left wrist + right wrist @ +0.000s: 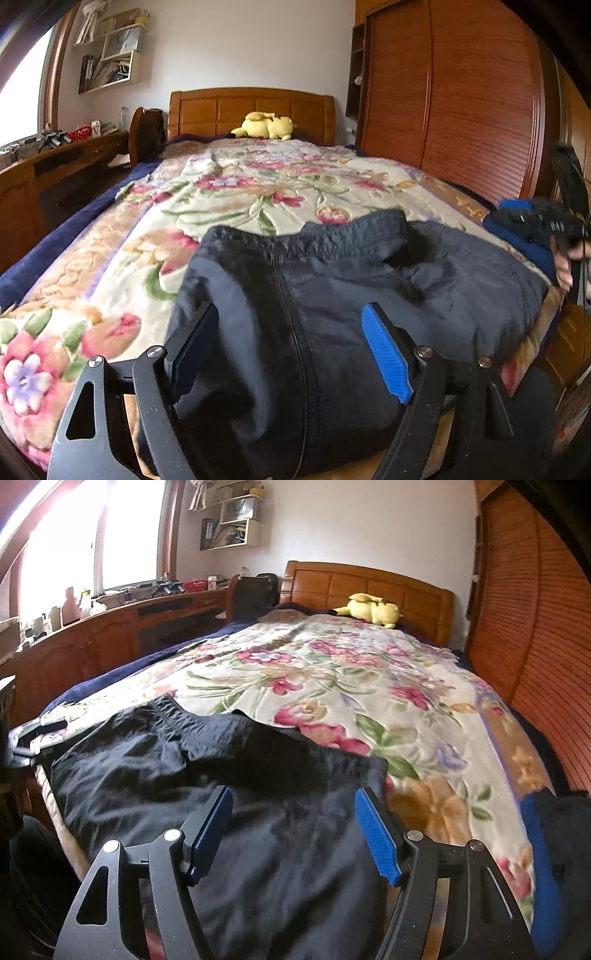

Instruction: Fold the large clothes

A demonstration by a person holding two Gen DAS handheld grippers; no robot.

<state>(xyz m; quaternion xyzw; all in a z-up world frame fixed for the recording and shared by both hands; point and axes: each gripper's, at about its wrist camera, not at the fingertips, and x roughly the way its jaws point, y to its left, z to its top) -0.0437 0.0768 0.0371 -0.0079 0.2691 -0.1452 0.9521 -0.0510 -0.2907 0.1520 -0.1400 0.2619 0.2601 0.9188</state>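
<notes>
Right gripper [293, 834] low in frame, jaws spread wide, blue pads [376, 834] facing inward, nothing pinched between them. Beneath and ahead, a dark navy garment [207, 775] lying rumpled across the near end of a bed, elastic waistband [162, 705] toward the far left. Floral blanket [332, 679] covering the bed beyond, cream with pink flowers and green leaves. Yellow plush toy [369, 609] resting against the wooden headboard [369, 583]. Blue and black folded cloth [546, 842] at the right edge. Louvred wooden wardrobe doors [524, 602] on the right. Cluttered wooden bench [110, 627] under a bright window [92, 535] on the left; wall shelves [229, 520] above.
</notes>
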